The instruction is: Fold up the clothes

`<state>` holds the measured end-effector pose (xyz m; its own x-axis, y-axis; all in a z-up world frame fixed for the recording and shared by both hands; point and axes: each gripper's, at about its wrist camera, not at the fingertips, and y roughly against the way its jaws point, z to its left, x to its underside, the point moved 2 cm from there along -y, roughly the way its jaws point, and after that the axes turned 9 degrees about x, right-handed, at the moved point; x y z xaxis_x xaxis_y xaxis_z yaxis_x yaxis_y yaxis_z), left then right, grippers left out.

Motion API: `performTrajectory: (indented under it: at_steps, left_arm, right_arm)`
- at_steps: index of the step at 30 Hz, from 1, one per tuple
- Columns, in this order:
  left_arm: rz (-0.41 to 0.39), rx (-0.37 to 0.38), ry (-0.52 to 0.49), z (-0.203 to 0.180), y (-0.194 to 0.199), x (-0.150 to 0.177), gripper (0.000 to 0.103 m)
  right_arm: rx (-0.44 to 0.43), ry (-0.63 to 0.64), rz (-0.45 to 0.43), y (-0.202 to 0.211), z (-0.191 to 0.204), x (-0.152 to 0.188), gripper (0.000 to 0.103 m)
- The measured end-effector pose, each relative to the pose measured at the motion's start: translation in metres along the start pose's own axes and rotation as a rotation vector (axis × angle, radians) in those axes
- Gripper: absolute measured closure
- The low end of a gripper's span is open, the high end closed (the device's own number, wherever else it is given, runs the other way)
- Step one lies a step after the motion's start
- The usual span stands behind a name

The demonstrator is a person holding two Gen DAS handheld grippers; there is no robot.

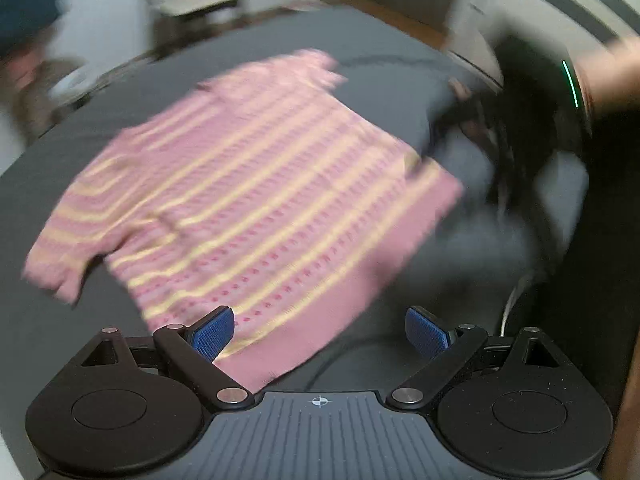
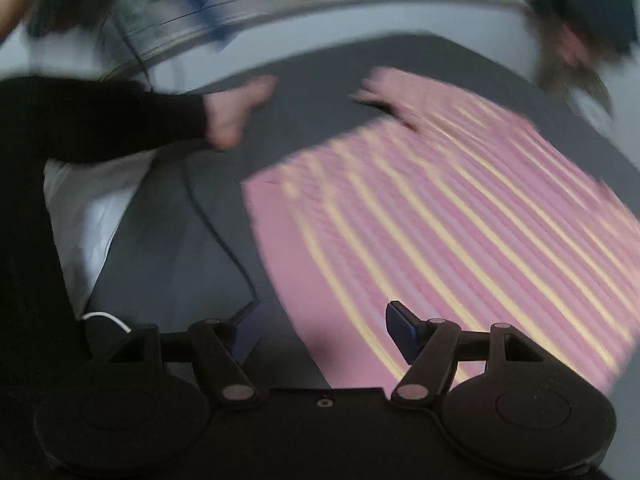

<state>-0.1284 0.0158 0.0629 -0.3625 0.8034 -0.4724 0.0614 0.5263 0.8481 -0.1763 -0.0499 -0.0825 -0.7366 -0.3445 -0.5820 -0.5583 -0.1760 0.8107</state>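
Observation:
A pink sweater [image 1: 248,192] with pale yellow stripes lies spread flat on a dark grey bed [image 1: 380,68], both sleeves out. My left gripper [image 1: 319,334] hangs above the sweater's near hem, its blue pads [image 1: 212,334] wide apart with nothing between them. In the right wrist view the same sweater [image 2: 440,232] fills the right half. My right gripper [image 2: 324,330] is open over its plain pink hem edge and the grey bed [image 2: 320,80], holding nothing. Both views are motion-blurred.
A blurred bare hand or foot out of black cloth [image 2: 236,116] rests on the bed. A thin cable [image 2: 216,232] runs beside a white pillow [image 2: 88,220]. Another person [image 2: 580,20] is at the far side. A dark blurred device [image 1: 520,128] is at the right.

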Motion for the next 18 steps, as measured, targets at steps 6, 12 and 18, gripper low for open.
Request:
performTrajectory:
  at_steps: [6, 12, 18]
  left_arm:
    - [-0.317, 0.134, 0.312, 0.016, 0.059, 0.014, 0.01]
    - [-0.395, 0.132, 0.4, 0.026, 0.078, 0.049, 0.01]
    - [-0.4, 0.144, 0.495, 0.051, 0.064, 0.065, 0.01]
  right_arm:
    - [0.167, 0.191, -0.23, -0.086, 0.09, -0.034, 0.044]
    - [0.296, 0.232, -0.38, -0.143, 0.137, -0.053, 0.052]
    - [0.414, 0.46, -0.375, -0.178, 0.164, -0.045, 0.071]
